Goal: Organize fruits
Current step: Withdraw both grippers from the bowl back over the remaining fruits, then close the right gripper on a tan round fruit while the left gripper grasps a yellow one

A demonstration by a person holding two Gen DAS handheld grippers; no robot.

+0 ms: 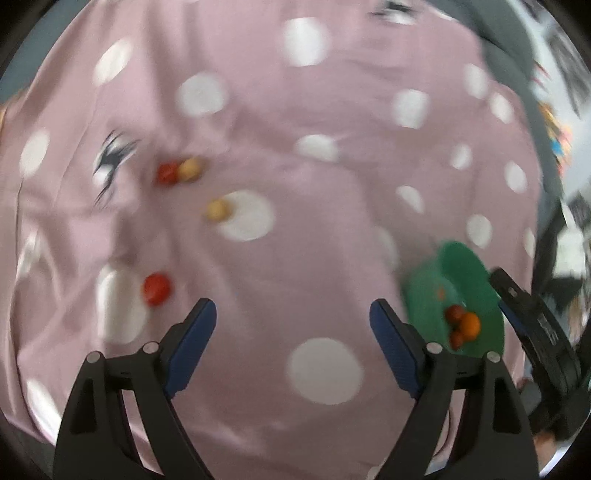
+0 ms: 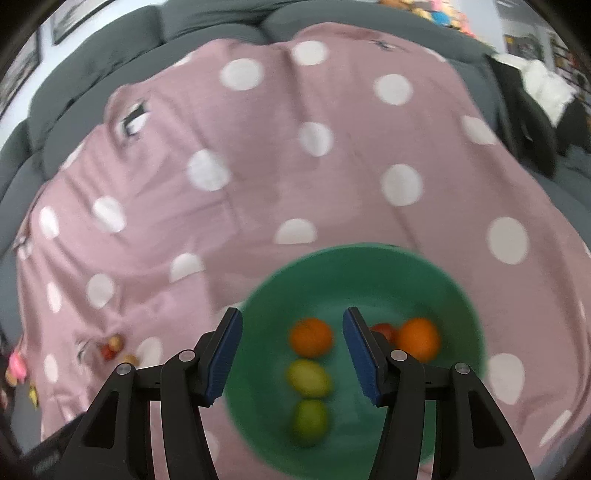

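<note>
A green bowl (image 2: pixel 369 273) sits on a pink polka-dot cloth (image 2: pixel 258 166). It holds two oranges (image 2: pixel 311 336), two yellow-green fruits (image 2: pixel 308 377) and a red fruit (image 2: pixel 384 329). My right gripper (image 2: pixel 292 354) is open and empty above the bowl. My left gripper (image 1: pixel 293 339) is open and empty above the cloth (image 1: pixel 295 184). Loose on the cloth are a red fruit (image 1: pixel 157 288), a yellow fruit (image 1: pixel 217 210), and a red and yellow pair (image 1: pixel 179 171). The bowl (image 1: pixel 469 266) is to its right, the right gripper's body (image 1: pixel 535 332) beside it.
A grey sofa (image 2: pixel 207 26) rises behind the cloth. Dark and white items (image 2: pixel 535 96) lie at the far right. Small pink and yellow objects (image 2: pixel 16 369) lie past the cloth's left edge. Both views are motion-blurred.
</note>
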